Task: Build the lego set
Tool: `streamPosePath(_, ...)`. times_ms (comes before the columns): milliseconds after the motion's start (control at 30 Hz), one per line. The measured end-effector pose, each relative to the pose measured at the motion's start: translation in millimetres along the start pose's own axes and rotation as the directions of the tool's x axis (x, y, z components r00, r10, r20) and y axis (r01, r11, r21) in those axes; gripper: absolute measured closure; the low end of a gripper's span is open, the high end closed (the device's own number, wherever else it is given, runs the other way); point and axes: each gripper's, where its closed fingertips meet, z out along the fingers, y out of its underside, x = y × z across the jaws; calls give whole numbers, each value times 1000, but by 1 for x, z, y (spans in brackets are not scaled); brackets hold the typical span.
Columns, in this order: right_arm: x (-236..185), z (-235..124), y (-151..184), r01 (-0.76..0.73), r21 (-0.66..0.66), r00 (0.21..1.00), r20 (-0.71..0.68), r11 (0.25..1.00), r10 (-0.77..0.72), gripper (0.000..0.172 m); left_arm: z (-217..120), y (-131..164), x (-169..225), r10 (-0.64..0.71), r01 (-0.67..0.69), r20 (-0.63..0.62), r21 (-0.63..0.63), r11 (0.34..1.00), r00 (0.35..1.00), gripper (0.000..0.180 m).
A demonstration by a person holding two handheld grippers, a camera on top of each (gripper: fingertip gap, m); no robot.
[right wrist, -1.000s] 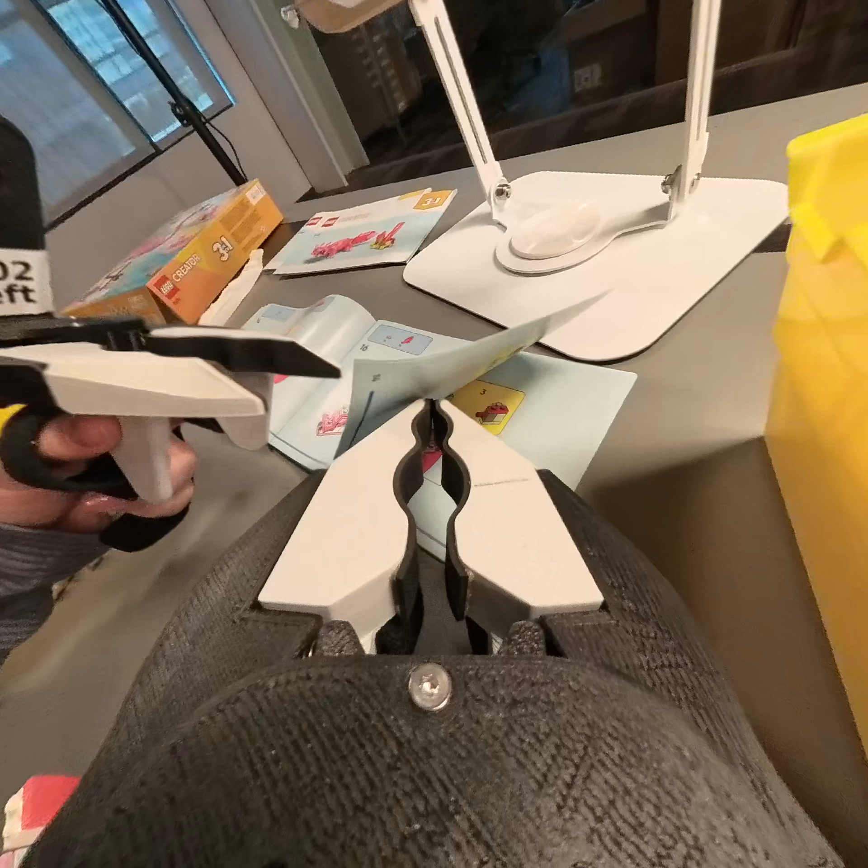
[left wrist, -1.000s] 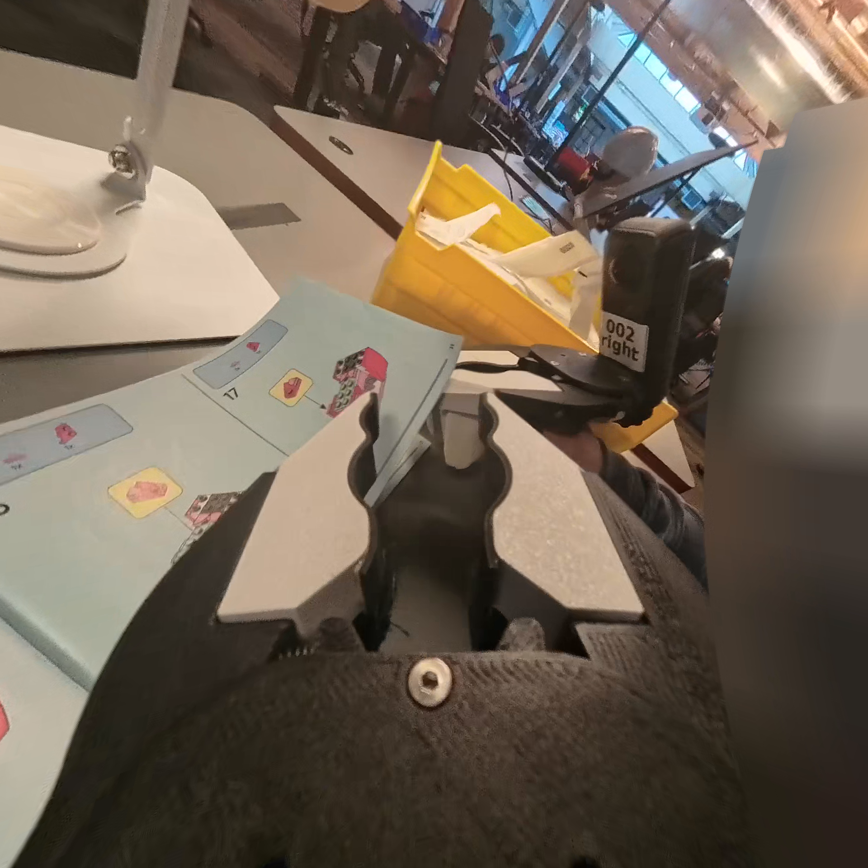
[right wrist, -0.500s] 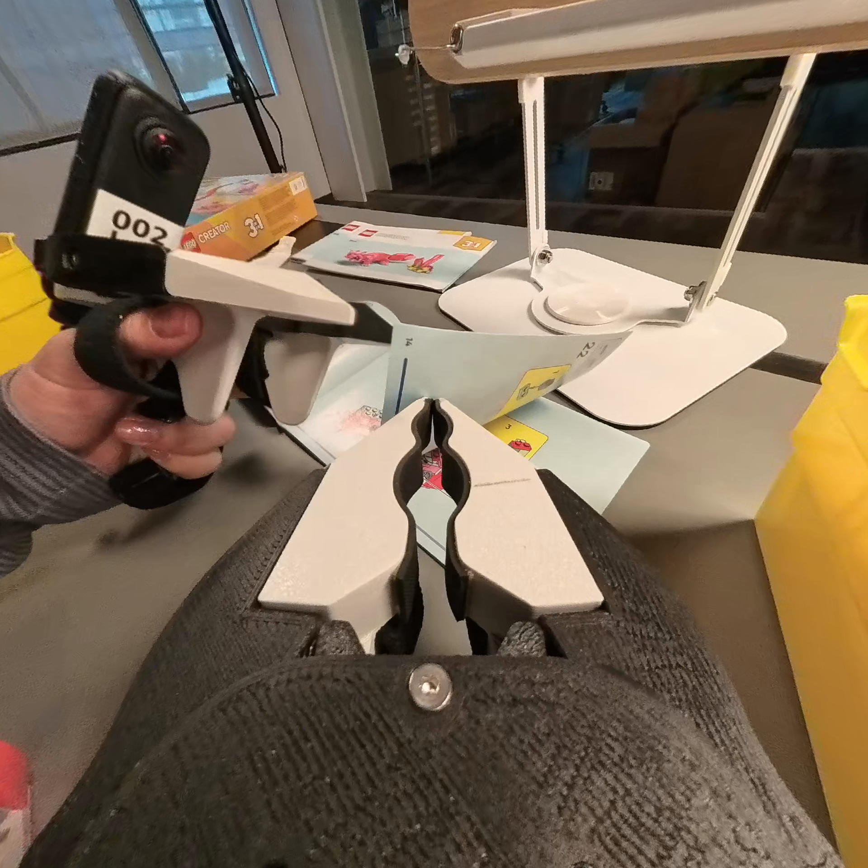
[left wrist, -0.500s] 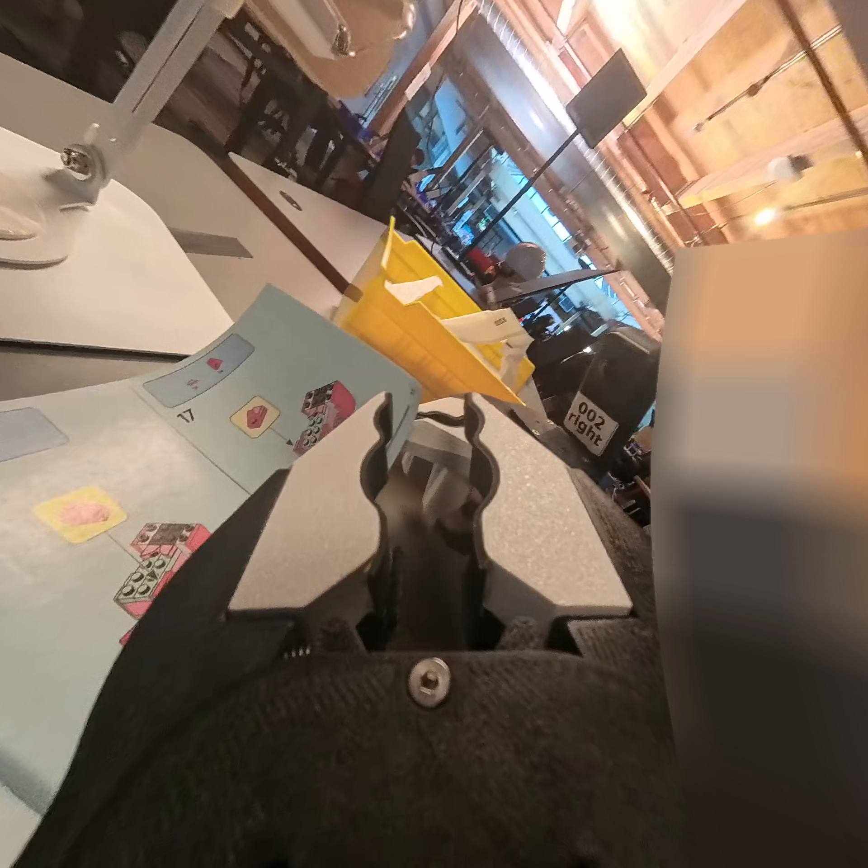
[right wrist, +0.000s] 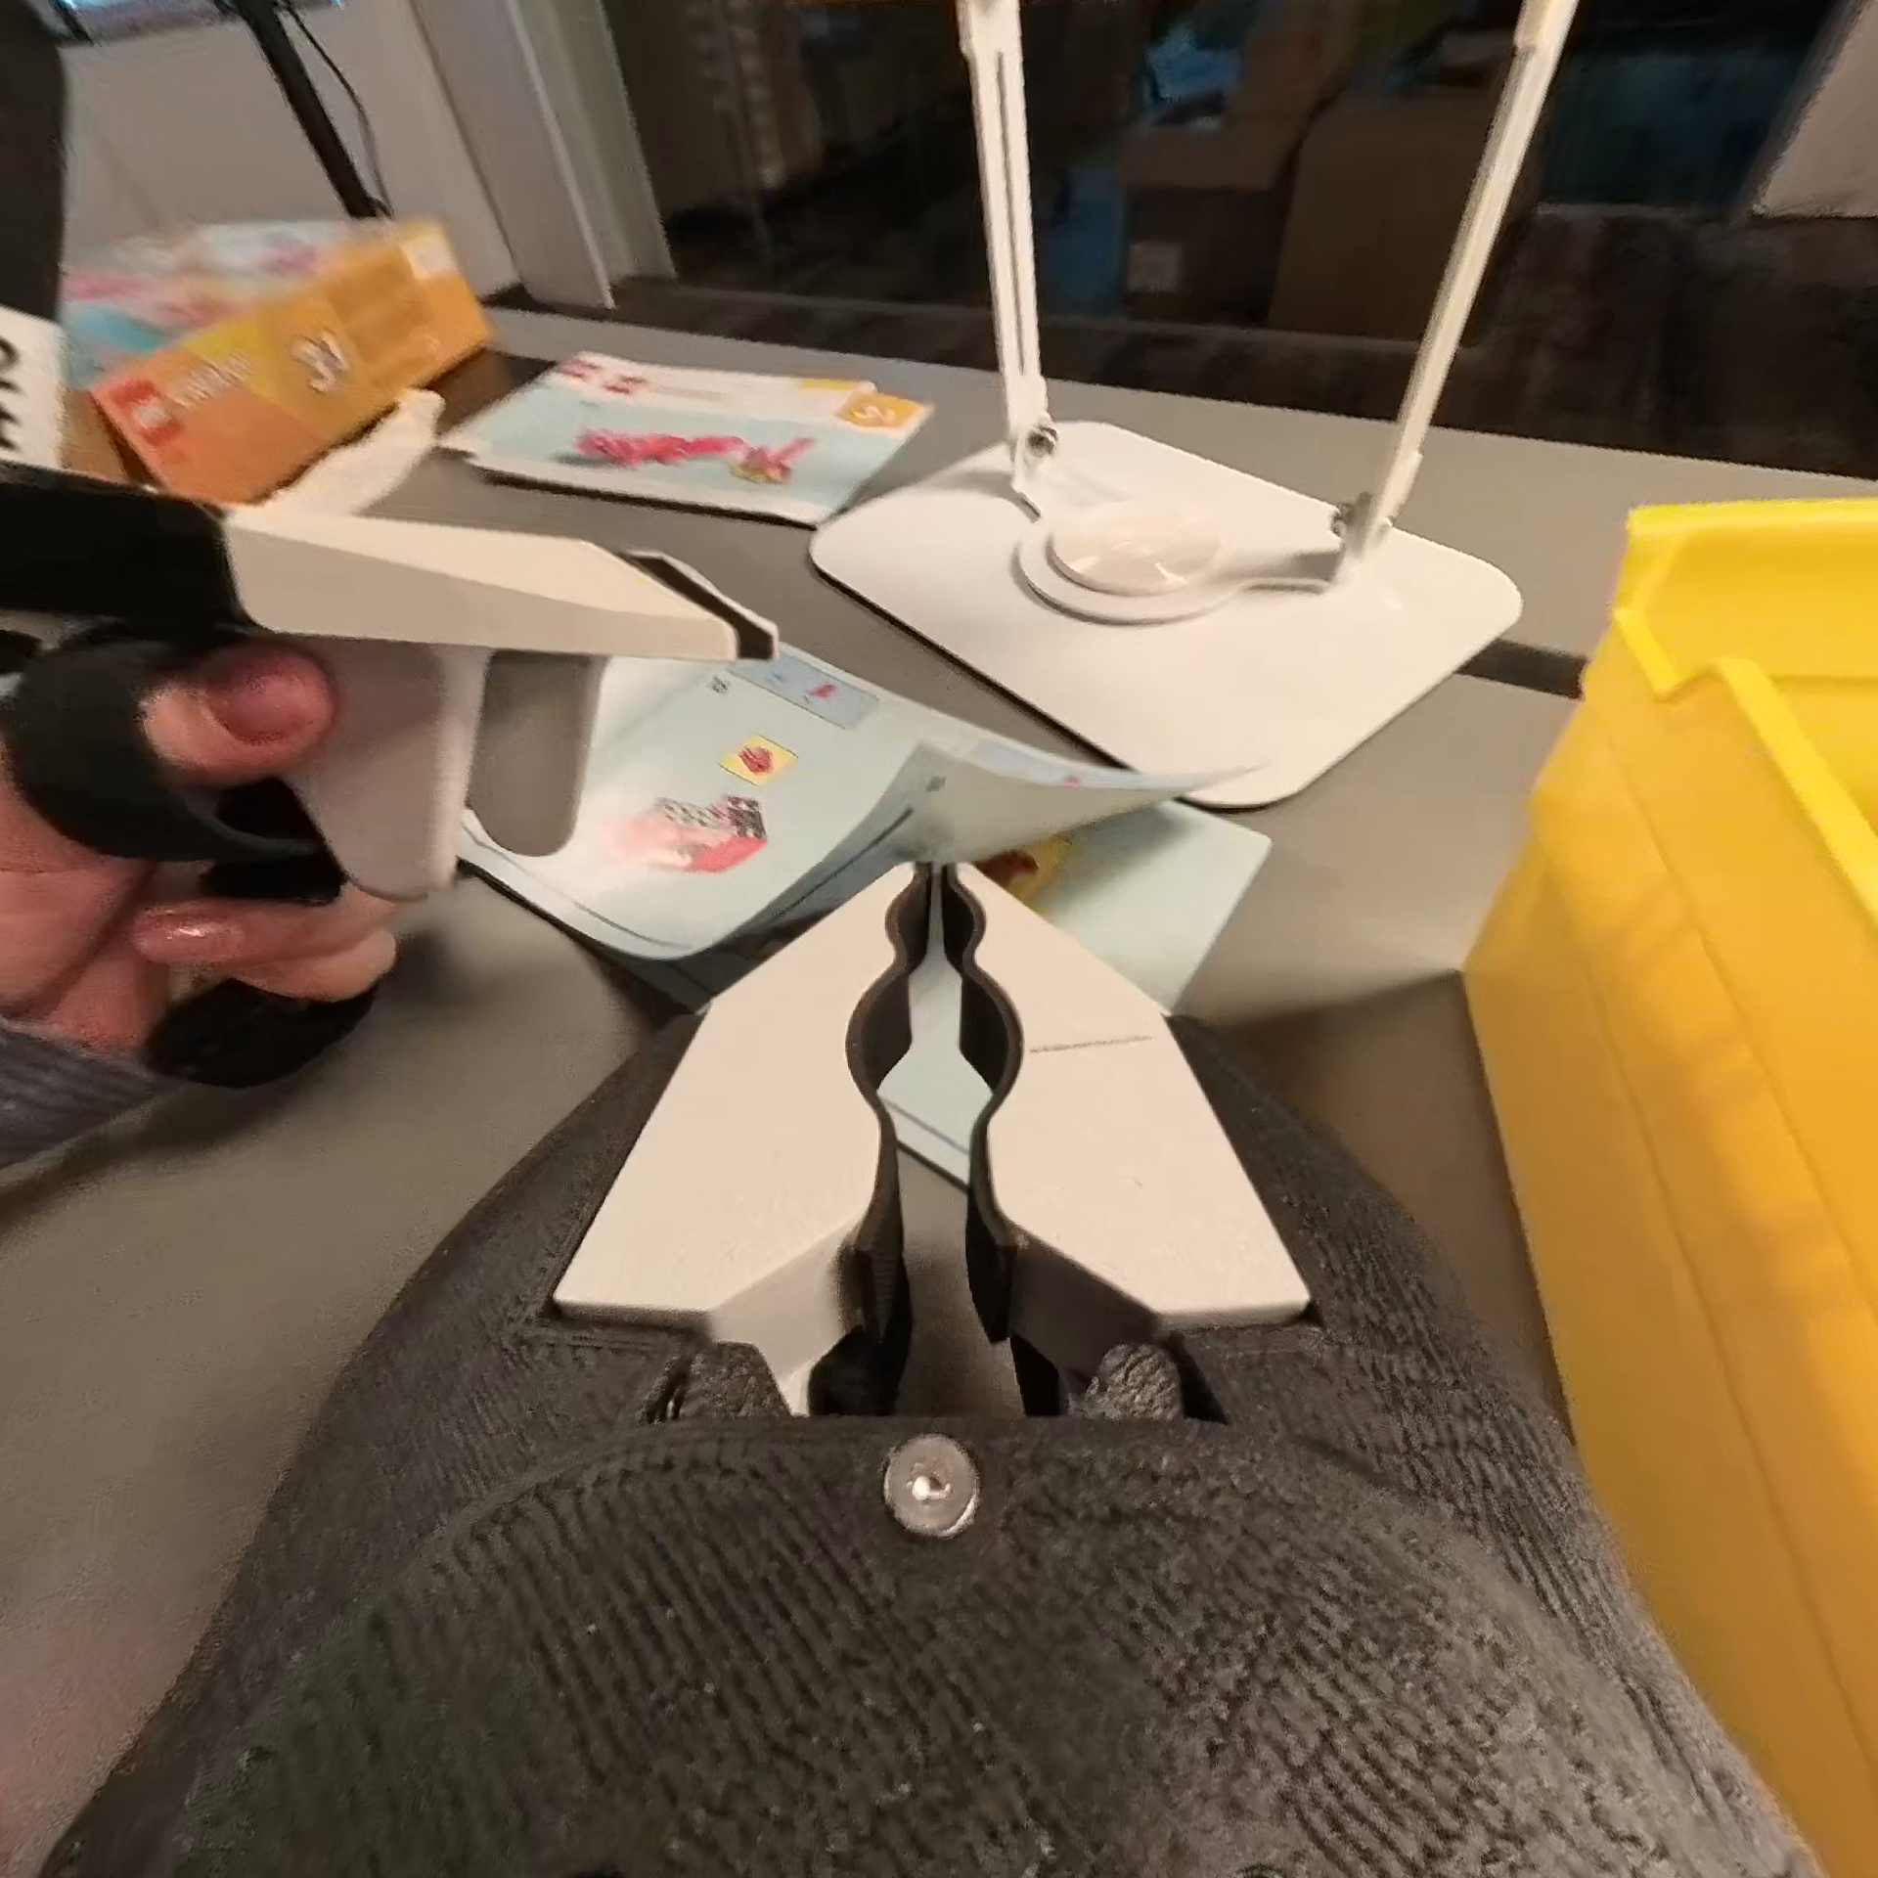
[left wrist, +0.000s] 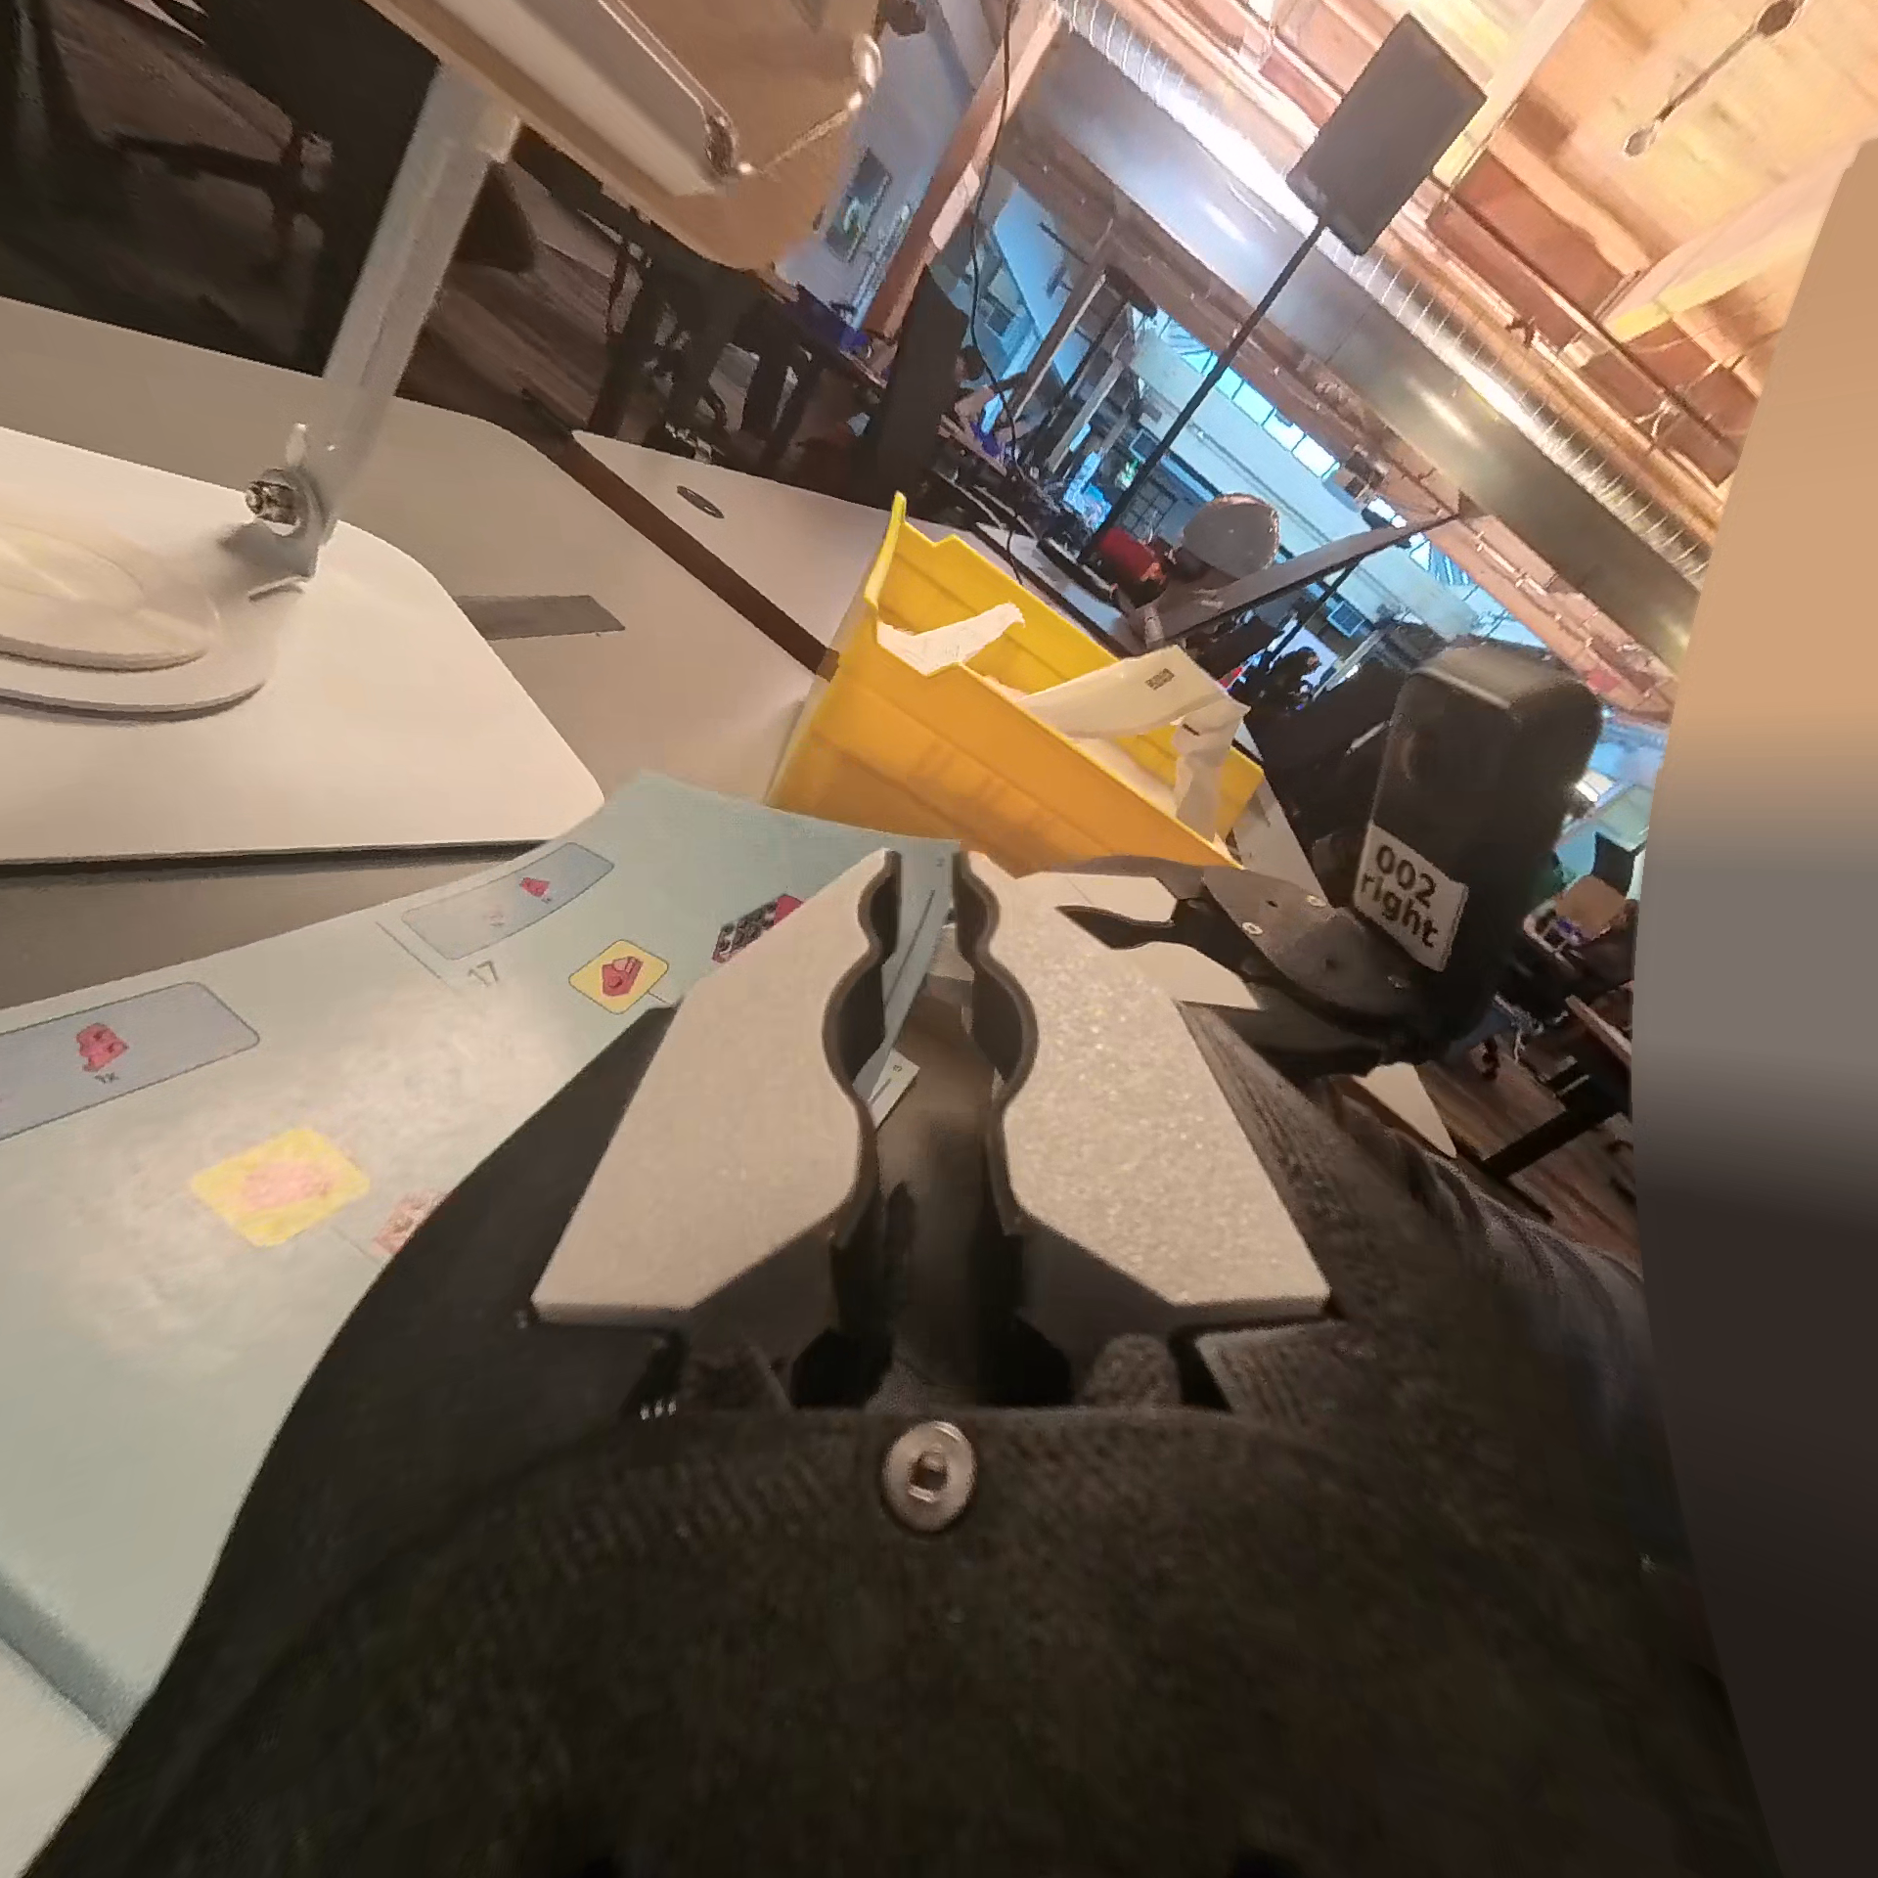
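A light blue instruction booklet [left wrist: 305, 1067] lies open on the grey table; it also shows in the right wrist view [right wrist: 701, 813]. My right gripper [right wrist: 937, 876] is shut on the edge of one raised page [right wrist: 1037, 803], which curls over toward the lamp base. My left gripper [left wrist: 927, 864] is nearly closed, with a thin page edge [left wrist: 915, 935] standing between its fingers and a narrow gap still showing beside it. Each gripper shows in the other's view: the right gripper [left wrist: 1118, 904] just beyond my left fingers, the left gripper [right wrist: 747, 635] over the booklet's far corner.
A yellow bin [left wrist: 976, 752] holding white paper scraps stands to the right [right wrist: 1707, 915]. A white lamp base [right wrist: 1169, 569] sits behind the booklet. A second booklet [right wrist: 691, 447] and an orange toy box [right wrist: 274, 386] lie at the back left. There is about 6 centimeters between the tips of the two grippers.
My left jaws have closed steadily from wide to a narrow gap around the page edge. The right gripper has stayed shut on the page, which now bends lower.
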Motion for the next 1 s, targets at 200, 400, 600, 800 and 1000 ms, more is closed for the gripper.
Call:
streamPosePath(200, 16, -7, 12, -91, -61, 996, 16, 994, 92, 167, 10, 33, -10, 193, -166, 107, -222, 961, 975, 173)
streamPosePath(400, 17, -8, 17, -177, -102, 977, 99, 979, 187, 164, 22, 52, 2, 347, -309, 71, -317, 897, 935, 156)
streamPosePath(600, 20, -9, 15, -201, -88, 973, 96, 976, 209, 164, 23, 52, 0, 400, -355, 85, -320, 879, 913, 154)
streamPosePath(800, 19, -9, 14, -193, -79, 975, 94, 978, 200, 164, 28, 61, 0, 473, -413, 87, -367, 833, 877, 154)
streamPosePath(1000, 10, -13, -1, -162, 15, 975, 158, 987, 157, 161, 28, 58, -14, 672, -553, 193, -431, 713, 715, 167)
